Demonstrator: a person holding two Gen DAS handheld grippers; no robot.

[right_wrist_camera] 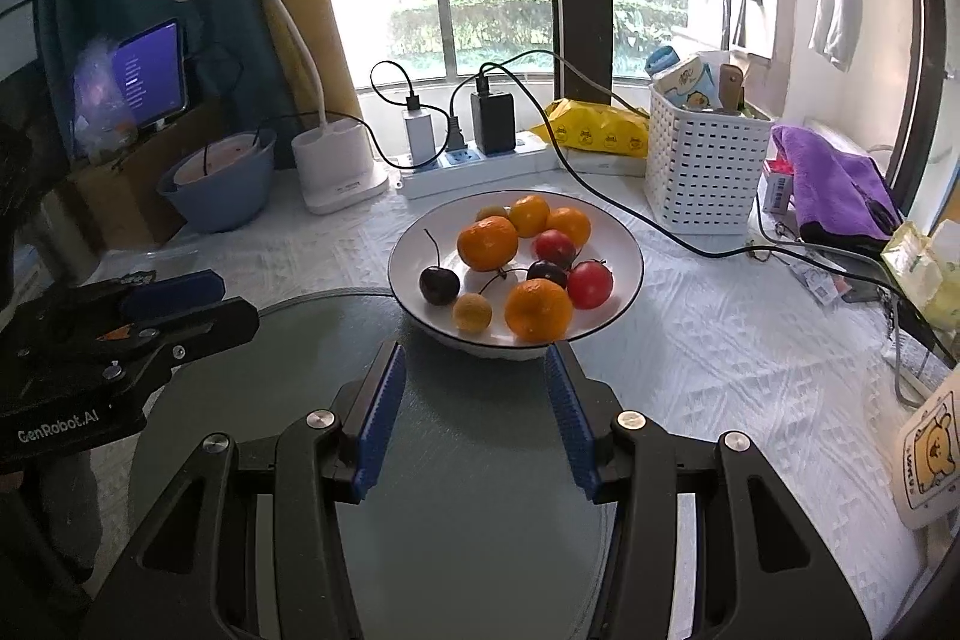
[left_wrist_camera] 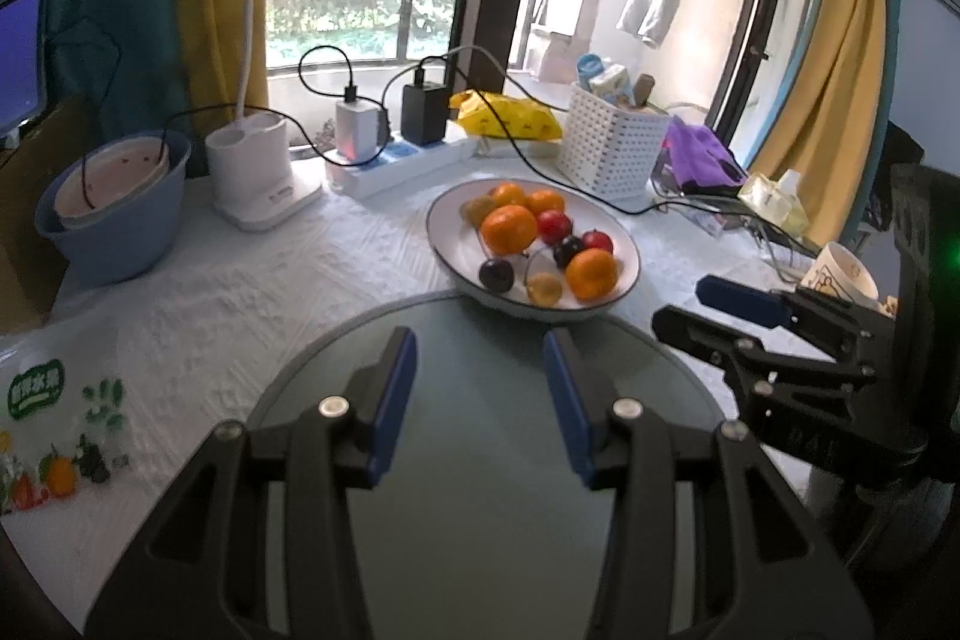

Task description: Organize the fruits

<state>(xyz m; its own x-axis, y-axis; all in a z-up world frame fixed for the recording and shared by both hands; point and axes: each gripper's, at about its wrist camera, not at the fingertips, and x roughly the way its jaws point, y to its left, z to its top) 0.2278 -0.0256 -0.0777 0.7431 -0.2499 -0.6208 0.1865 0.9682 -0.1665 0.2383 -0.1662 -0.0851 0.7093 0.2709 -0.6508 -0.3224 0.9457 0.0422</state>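
A white bowl (left_wrist_camera: 447, 232) (right_wrist_camera: 618, 244) stands on the white tablecloth and holds several fruits: tangerines (left_wrist_camera: 509, 228) (right_wrist_camera: 487, 243), dark cherries (left_wrist_camera: 496, 274) (right_wrist_camera: 439, 285), small red fruits (left_wrist_camera: 553, 225) (right_wrist_camera: 590, 284) and small yellow ones (left_wrist_camera: 544, 288) (right_wrist_camera: 472, 312). In front of it lies an empty round grey plate (left_wrist_camera: 480, 490) (right_wrist_camera: 468, 490). My left gripper (left_wrist_camera: 480, 340) hovers open over that plate, nothing between its blue pads. My right gripper (right_wrist_camera: 474, 349) is open too, just short of the bowl's near rim. Each gripper shows in the other's view, the right gripper (left_wrist_camera: 738, 304) and the left gripper (right_wrist_camera: 180, 304).
Behind the bowl are a power strip (right_wrist_camera: 480, 160) with chargers and trailing cables, a white desk lamp (right_wrist_camera: 336, 166), a white basket (right_wrist_camera: 702, 172), a yellow bag (right_wrist_camera: 594, 127) and a blue basin (left_wrist_camera: 114, 220). A purple cloth (right_wrist_camera: 834, 178) lies at the right, a printed plastic bag (left_wrist_camera: 54, 430) at the left.
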